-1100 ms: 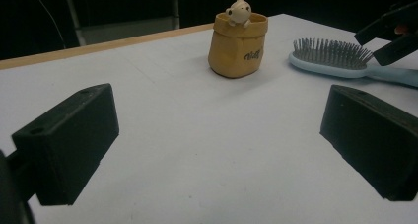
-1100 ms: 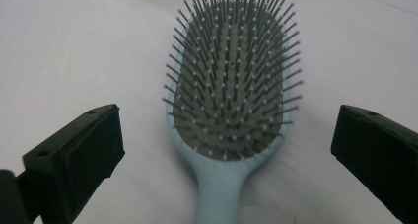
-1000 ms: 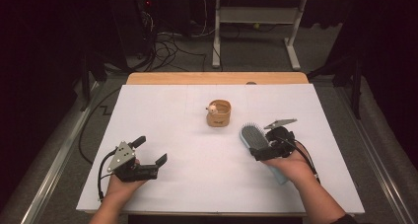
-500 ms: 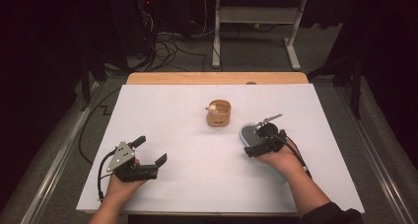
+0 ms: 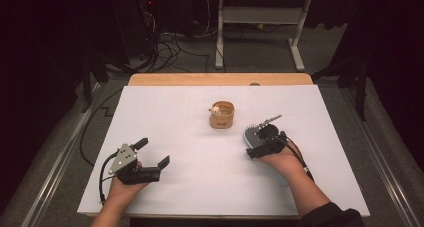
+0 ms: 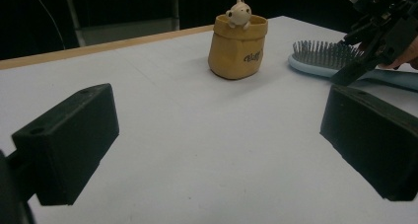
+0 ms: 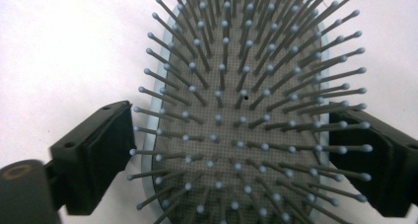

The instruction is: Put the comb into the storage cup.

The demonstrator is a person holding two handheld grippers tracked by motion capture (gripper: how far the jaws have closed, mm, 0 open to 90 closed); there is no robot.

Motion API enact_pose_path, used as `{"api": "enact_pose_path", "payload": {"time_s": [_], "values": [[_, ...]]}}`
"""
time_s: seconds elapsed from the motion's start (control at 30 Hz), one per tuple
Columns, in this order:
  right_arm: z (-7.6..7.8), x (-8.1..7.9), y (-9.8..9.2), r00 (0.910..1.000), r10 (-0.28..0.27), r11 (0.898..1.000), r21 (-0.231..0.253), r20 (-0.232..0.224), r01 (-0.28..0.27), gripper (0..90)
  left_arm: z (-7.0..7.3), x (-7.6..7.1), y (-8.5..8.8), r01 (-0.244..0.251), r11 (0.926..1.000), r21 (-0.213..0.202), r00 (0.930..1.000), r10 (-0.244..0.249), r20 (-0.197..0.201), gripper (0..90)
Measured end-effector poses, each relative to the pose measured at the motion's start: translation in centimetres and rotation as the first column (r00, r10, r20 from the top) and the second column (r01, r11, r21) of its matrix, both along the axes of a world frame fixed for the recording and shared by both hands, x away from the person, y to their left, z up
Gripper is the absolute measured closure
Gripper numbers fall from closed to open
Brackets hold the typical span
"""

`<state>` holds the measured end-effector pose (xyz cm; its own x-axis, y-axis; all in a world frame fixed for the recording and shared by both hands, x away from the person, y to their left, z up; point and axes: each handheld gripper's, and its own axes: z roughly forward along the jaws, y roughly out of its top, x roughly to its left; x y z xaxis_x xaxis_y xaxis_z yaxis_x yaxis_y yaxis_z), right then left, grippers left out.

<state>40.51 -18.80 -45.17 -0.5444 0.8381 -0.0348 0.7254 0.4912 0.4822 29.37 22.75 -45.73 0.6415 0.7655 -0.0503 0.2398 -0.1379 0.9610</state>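
Altogether one hairbrush [image 5: 252, 133], one pouch [image 5: 222, 114] (two tongs)

Table light: bright, even on the white sheet [image 5: 200, 187]
Surroundings: dark (floor barely readable)
Close views: jaws soft, slightly blurred

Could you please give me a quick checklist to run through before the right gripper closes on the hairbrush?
1. Hairbrush lies flat on the table, bristles up: ok.
2. Right gripper straddles the brush head, one jaw on each side; the jaws have just been closing: ok.
3. Pads pressing on the brush rim: not ok, gaps on both sides.
4. Bristles clear of the pads: not ok, outer bristles reach the pads.
5. Bear pot stands apart from the brush: ok.
6. Left gripper open, away from the brush: ok.
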Motion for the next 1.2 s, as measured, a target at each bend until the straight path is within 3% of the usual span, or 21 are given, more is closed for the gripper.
{"api": "enact_pose_path", "payload": {"time_s": [0.2, 0.83, 1.2], "values": [[0.21, 0.02, -0.17, 0.9999, -0.013, 1.000, 0.004, 0.009, 0.013, 17.5, 0.00, 0.00, 0.03, -0.002, 1.0000, 0.004, 1.0000, 0.002, 0.000, 1.9], [0.39, 0.45, 0.11, 0.9996, -0.006, 1.000, -0.028, -0.026, 0.006, 17.9, 0.01, -0.09, -0.01, -0.002, 1.0000, -0.006, 1.0000, 0.002, 0.001, 0.4], [0.59, 0.66, 0.40, 0.9980, -0.034, 0.999, -0.038, -0.054, 0.031, 19.7, -0.05, -0.14, -0.20, 0.007, 1.0000, 0.003, 1.0000, -0.007, 0.001, 0.4]]}}
